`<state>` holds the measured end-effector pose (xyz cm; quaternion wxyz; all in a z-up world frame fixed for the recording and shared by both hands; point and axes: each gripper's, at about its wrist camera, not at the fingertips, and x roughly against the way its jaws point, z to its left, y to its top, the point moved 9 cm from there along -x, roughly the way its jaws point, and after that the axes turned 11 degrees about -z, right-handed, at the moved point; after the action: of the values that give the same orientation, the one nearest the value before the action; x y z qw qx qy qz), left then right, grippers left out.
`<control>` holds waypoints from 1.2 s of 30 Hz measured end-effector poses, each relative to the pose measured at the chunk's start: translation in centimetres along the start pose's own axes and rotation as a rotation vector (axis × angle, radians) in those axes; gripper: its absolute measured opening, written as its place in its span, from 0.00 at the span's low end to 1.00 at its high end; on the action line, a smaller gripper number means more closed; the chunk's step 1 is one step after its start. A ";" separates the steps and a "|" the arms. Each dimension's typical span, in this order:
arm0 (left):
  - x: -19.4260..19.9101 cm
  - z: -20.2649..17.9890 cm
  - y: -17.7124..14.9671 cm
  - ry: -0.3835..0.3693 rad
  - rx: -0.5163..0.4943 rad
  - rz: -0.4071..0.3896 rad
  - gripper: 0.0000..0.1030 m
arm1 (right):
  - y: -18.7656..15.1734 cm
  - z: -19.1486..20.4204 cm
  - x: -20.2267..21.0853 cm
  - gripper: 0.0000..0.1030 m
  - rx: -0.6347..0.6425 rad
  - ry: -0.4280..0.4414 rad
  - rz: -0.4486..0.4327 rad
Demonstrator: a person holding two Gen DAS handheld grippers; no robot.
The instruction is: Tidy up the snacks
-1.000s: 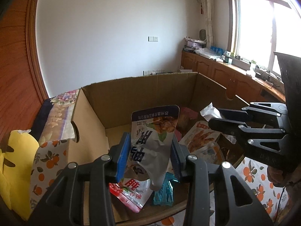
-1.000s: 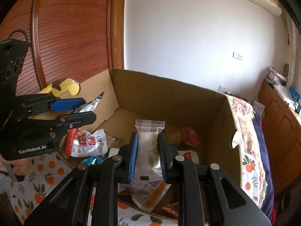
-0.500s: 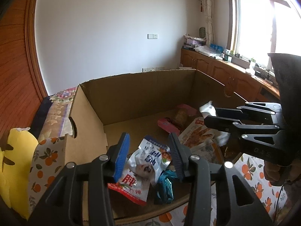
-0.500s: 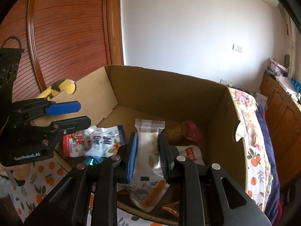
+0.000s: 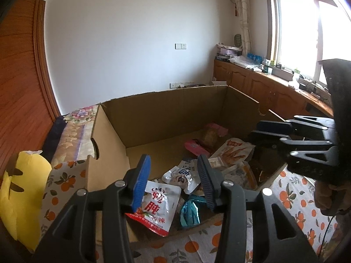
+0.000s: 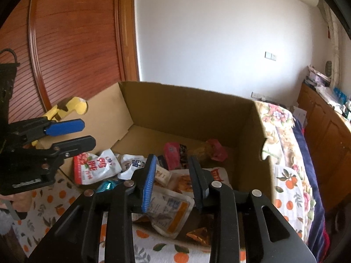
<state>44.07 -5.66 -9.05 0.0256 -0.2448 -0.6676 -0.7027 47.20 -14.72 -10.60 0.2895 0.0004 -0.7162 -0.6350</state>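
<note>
Cardboard box [image 5: 166, 114] holding snack packets [image 6: 96, 166]; left claw [image 5: 173, 179] gaping empty above them, right claw [image 6: 173, 179] just opened wider (nothing gripped either).

A big cardboard box [image 5: 166, 118] sits on a cloth with oranges [image 5: 291, 199]. A yellow cushion [image 5: 19, 197] lies beside it.
</note>
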 end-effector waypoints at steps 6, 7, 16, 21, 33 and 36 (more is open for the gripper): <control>3.1 -1.3 1.4 0.001 -0.015 -0.037 0.43 | 1.4 0.1 4.2 0.29 0.006 -0.022 -0.041; 3.6 -1.4 1.6 0.002 -0.018 -0.042 0.43 | 1.6 0.2 4.9 0.29 0.007 -0.025 -0.048; 9.6 -3.6 2.9 0.020 -0.052 -0.081 0.44 | 2.2 1.2 12.4 0.29 0.001 -0.050 -0.104; 13.1 -5.0 2.9 0.025 -0.059 -0.083 0.44 | 1.8 1.6 16.0 0.29 -0.012 -0.070 -0.109; 20.6 -6.4 2.6 0.081 -0.057 -0.102 0.48 | 2.5 4.0 24.8 0.30 -0.016 -0.091 -0.171; 22.2 -6.8 2.3 0.092 -0.052 -0.109 0.51 | 2.0 4.8 26.5 0.31 -0.014 -0.094 -0.178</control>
<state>23.26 -5.89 1.57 0.0115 -0.1760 -0.6596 -0.7306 23.87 -19.76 2.12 0.1982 0.0324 -0.7216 -0.6625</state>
